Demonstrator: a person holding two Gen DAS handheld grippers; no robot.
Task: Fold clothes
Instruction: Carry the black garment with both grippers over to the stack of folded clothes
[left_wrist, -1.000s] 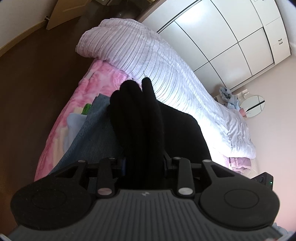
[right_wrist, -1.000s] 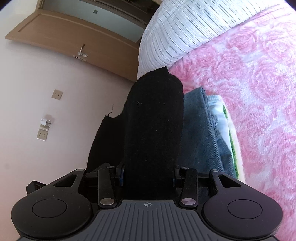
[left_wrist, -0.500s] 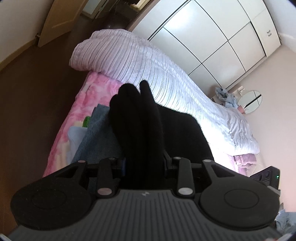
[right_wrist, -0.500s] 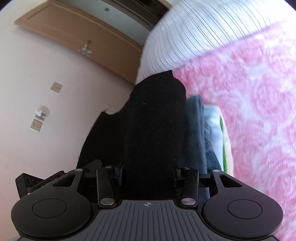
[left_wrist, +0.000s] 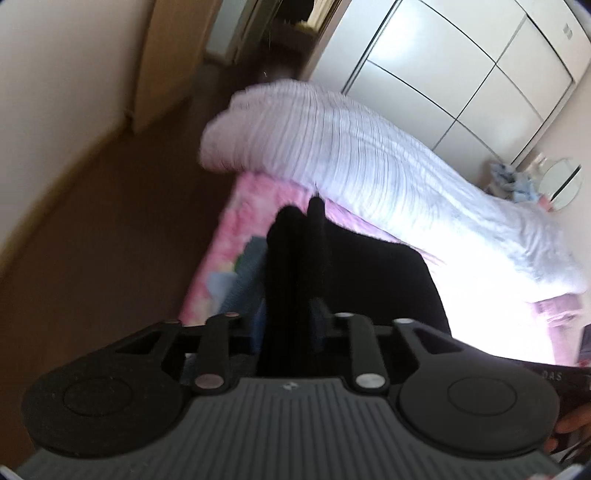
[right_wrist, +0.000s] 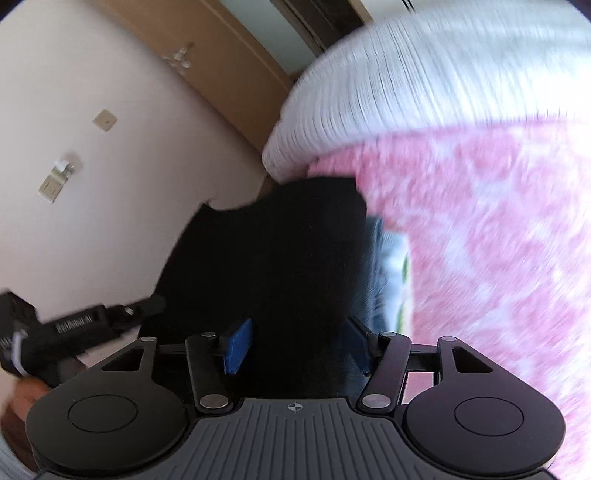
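Your left gripper (left_wrist: 291, 317) is pinching a bunched edge of the black garment (left_wrist: 376, 280), which stands up between its fingers and spreads off to its right, above the pink floral bedspread (left_wrist: 236, 225), with the folded jeans (left_wrist: 240, 291) just left of the fingers. Your right gripper (right_wrist: 295, 343) has its blue pads (right_wrist: 238, 345) clamped on a wider band of the same black garment (right_wrist: 288, 266), which trails left toward your other tool; the jeans (right_wrist: 376, 280) lie just to its right on the pink bedspread (right_wrist: 498, 240).

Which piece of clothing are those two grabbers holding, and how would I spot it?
Find the bed with the pink floral sheet and white striped duvet. Above its edge hangs the black garment, the only black cloth, beside blue jeans lying on the sheet.
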